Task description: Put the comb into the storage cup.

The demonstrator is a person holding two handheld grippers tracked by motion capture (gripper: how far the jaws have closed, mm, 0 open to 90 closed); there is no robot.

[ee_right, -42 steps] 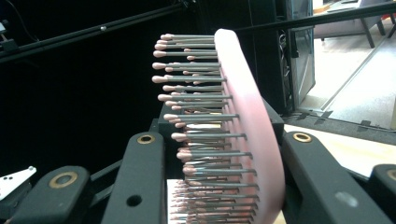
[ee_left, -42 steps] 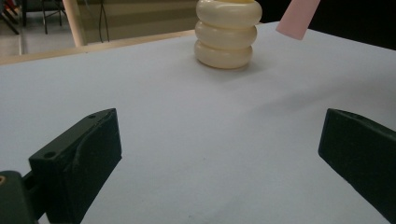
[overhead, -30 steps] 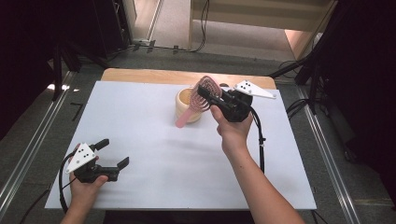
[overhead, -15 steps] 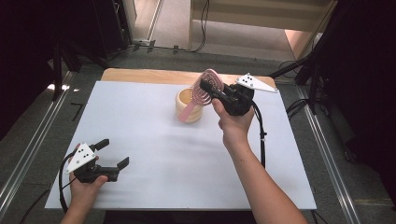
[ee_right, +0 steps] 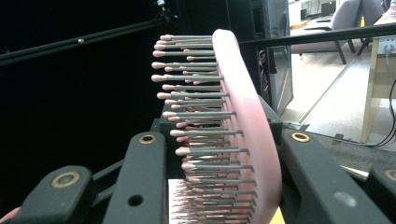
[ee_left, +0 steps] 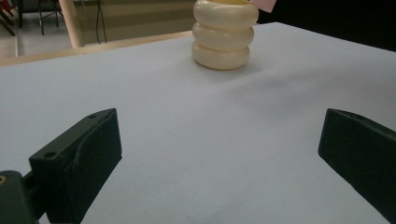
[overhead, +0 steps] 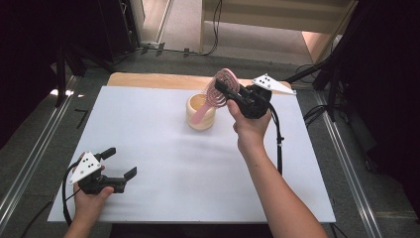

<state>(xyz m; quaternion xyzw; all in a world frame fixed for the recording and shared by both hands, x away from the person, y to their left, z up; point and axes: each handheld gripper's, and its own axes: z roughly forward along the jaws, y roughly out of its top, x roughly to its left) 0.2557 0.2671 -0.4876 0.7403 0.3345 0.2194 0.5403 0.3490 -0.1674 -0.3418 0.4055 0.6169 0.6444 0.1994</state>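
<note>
My right gripper (overhead: 225, 90) is shut on the head of a pink hairbrush (overhead: 222, 84), held above the far middle of the white table. In the right gripper view the brush (ee_right: 243, 126) stands between the jaws with its bristles pointing left. Its handle slants down to a cream ribbed cup (overhead: 199, 122); whether the tip is inside the cup is unclear. My left gripper (overhead: 120, 162) rests near the front left of the table, open with nothing between its fingers. From the left gripper view the cup (ee_left: 224, 39) stands far ahead of that gripper (ee_left: 219, 154).
The white table top (overhead: 163, 163) lies on a wooden board whose edge shows at the back. A black cable trails from the right gripper along the forearm. Metal rails run along both sides of the table.
The right gripper has lifted the brush head slightly up and away, tilting the handle steeper over the cup. The left gripper has stayed put.
</note>
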